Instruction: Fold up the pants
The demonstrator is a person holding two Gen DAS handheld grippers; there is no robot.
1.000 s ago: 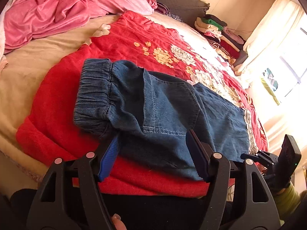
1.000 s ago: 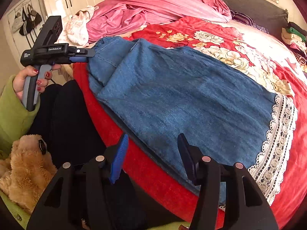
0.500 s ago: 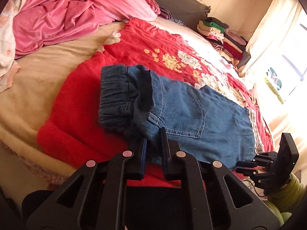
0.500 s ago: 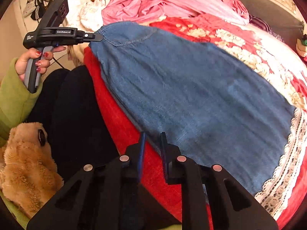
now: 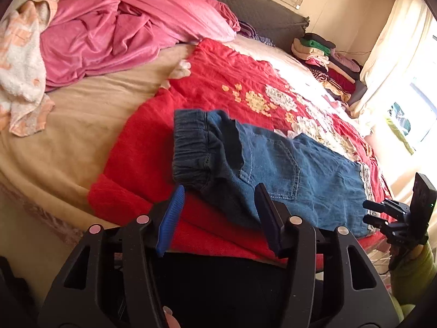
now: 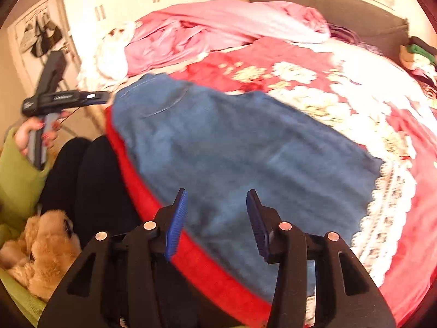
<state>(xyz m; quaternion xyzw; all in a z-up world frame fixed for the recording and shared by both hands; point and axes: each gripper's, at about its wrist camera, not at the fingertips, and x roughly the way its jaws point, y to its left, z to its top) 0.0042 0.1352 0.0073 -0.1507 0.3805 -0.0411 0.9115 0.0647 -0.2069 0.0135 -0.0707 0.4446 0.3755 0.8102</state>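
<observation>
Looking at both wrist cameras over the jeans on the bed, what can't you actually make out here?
- Jeans near edge: left wrist view, hidden behind the left gripper, whose jaws are opening with nothing between them.
- Denim surface: right wrist view, motion blur hides seams and folds; right gripper also opening, empty.
- Stacked clothes: too small to identify.
- Lace hem: far end cut off by the frame edge.

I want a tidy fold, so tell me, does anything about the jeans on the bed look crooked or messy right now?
Yes. The jeans lie mostly flat on the red blanket, but the elastic waistband end is bunched and rumpled, gaping open instead of lying flat. The lace hem end looks smooth.
</observation>
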